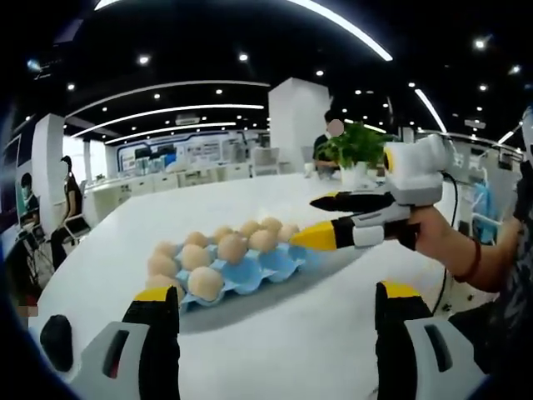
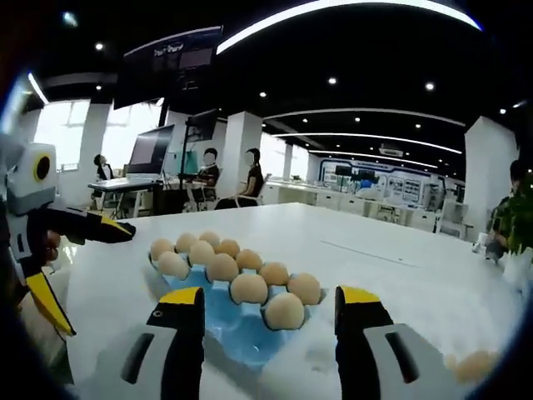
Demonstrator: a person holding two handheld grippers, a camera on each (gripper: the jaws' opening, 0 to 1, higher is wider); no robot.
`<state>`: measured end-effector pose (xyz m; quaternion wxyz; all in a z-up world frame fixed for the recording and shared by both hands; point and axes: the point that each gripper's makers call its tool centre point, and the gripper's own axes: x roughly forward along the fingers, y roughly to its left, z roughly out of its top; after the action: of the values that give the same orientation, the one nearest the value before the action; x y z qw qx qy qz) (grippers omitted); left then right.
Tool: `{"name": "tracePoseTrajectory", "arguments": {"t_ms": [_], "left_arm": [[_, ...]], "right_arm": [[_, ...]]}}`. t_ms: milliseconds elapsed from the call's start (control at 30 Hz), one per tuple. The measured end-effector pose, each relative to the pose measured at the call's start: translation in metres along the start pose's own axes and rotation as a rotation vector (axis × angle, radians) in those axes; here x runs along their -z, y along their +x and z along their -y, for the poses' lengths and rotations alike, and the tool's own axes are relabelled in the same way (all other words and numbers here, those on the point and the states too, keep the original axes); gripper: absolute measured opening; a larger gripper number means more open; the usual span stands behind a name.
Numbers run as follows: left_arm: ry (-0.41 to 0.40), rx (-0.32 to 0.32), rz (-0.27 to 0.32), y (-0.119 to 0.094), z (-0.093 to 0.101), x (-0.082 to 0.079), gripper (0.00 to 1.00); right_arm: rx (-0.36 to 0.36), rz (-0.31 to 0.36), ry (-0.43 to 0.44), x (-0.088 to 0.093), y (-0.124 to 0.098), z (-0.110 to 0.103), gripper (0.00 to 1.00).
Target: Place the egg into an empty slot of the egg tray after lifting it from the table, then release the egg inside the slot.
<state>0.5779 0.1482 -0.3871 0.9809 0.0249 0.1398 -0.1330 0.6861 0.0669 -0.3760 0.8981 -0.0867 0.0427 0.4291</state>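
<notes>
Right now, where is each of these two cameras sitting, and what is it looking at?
Left gripper view: rides the left gripper, jaws apart, looking over the table at the tray; the right gripper and a hand enter from the right.
Right gripper view: rides the right gripper, jaws apart, facing the tray from its other side; the left gripper shows at left; a loose egg lies lower right.
Shared: tray, table.

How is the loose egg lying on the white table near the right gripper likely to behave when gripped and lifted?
The egg looks smooth and rounded, so it would probably roll if nudged on the bare table. It is likely fragile, so the right gripper, jaws apart, should close gently. Its curved shell may slip between hard jaws.
</notes>
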Motion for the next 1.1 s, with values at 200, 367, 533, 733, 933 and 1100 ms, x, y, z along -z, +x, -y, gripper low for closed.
{"name": "tracePoseTrajectory", "arguments": {"t_ms": [200, 367, 533, 733, 933, 1100], "left_arm": [[0.005, 0.007, 0.001, 0.009, 0.007, -0.003, 1.00], [0.005, 0.021, 0.011, 0.017, 0.013, -0.007, 1.00], [0.011, 0.040, 0.003, 0.024, 0.020, -0.008, 1.00], [0.013, 0.058, 0.004, 0.029, 0.026, -0.011, 1.00], [0.019, 0.069, 0.004, 0.033, 0.031, -0.013, 1.00], [0.024, 0.067, 0.002, 0.035, 0.031, -0.014, 1.00]], "right_arm": [[0.037, -0.007, -0.013, 0.004, -0.014, 0.022, 0.66], [0.081, -0.028, -0.007, 0.014, -0.027, 0.044, 0.66], [0.111, -0.039, 0.014, 0.020, -0.038, 0.059, 0.66], [0.152, -0.047, 0.049, 0.029, -0.051, 0.076, 0.66], [0.202, -0.054, 0.087, 0.038, -0.060, 0.093, 0.65], [0.266, -0.043, 0.112, 0.040, -0.067, 0.109, 0.60]]}}
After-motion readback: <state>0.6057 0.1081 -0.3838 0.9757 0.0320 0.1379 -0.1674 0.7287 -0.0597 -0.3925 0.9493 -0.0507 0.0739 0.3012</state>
